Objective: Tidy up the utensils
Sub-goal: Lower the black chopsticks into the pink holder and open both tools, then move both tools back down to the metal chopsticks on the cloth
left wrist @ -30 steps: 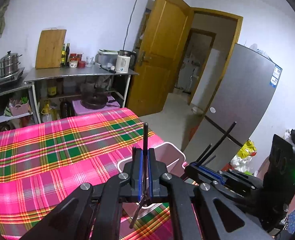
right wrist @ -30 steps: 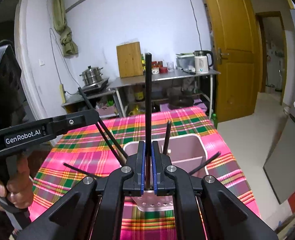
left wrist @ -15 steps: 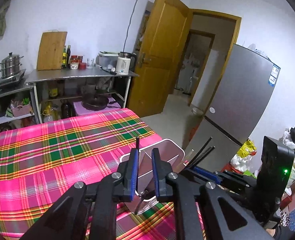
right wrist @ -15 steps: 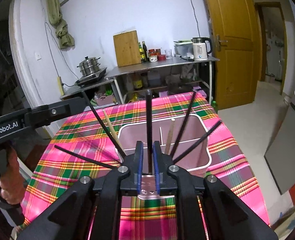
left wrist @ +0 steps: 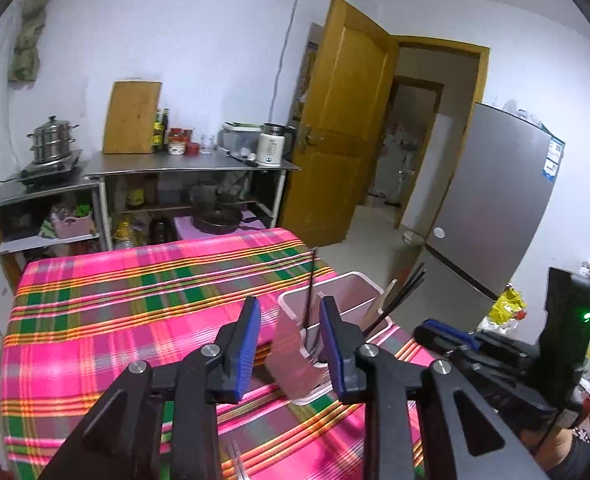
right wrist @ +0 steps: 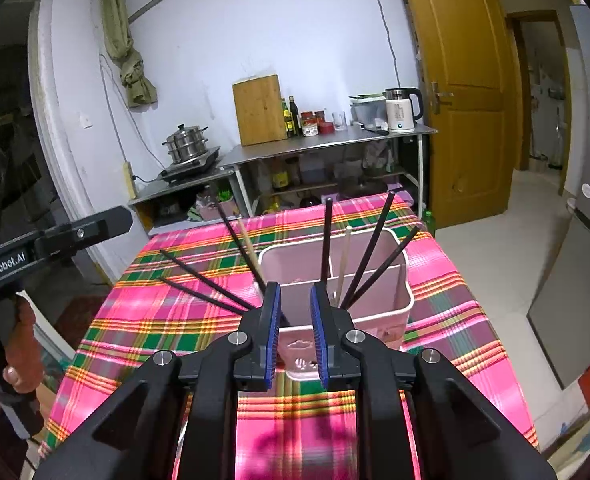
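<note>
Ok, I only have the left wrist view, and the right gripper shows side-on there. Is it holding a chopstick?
Observer: No. In the right wrist view the right gripper has nothing between its pads. Its jaws are opening just in front of the pink holder.
Operator: How many sticks lean out on the far side from the door? My own fingers block that part.
Observer: Four lean out to the left in that view: three black chopsticks and one wooden chopstick.
Operator: And on the door side?
Observer: Four more: three black sticks and a pale stick.
</note>
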Demonstrator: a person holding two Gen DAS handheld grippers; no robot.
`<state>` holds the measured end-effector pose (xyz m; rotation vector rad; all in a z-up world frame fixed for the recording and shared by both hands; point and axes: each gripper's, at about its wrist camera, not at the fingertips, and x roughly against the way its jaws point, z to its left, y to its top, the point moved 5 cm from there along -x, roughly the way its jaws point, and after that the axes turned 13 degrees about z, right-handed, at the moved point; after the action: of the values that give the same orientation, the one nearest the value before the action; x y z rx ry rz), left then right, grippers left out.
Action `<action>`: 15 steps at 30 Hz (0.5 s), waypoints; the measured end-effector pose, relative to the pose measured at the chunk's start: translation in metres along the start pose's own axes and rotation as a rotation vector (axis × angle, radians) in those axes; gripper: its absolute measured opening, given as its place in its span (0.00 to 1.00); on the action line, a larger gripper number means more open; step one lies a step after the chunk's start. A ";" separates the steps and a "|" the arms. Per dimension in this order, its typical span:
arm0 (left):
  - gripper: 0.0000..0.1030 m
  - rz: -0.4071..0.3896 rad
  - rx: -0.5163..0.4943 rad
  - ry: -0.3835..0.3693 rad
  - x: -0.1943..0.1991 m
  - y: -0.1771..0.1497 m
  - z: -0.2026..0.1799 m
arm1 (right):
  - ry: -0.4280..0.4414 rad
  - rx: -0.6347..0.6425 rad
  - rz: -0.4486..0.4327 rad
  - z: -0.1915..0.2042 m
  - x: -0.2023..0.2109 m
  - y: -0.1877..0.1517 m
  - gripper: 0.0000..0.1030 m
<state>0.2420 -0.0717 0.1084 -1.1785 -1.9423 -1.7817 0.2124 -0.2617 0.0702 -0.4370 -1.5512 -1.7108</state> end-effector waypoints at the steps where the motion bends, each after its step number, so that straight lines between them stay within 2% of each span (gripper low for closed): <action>1: 0.30 0.001 0.008 0.004 0.002 -0.005 0.003 | 0.003 0.003 -0.003 0.002 0.002 -0.001 0.16; 5: 0.31 0.019 0.057 0.020 0.008 -0.028 0.021 | 0.024 0.010 0.001 0.012 0.007 -0.014 0.16; 9: 0.37 0.038 0.100 0.031 0.009 -0.052 0.038 | 0.049 0.018 0.028 0.022 0.004 -0.028 0.16; 15: 0.38 0.095 0.134 0.056 -0.004 -0.089 0.050 | 0.088 0.037 0.082 0.037 -0.009 -0.050 0.16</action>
<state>0.1989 -0.0208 0.0312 -1.1434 -1.9085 -1.5934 0.1727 -0.2258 0.0370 -0.3953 -1.4796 -1.6152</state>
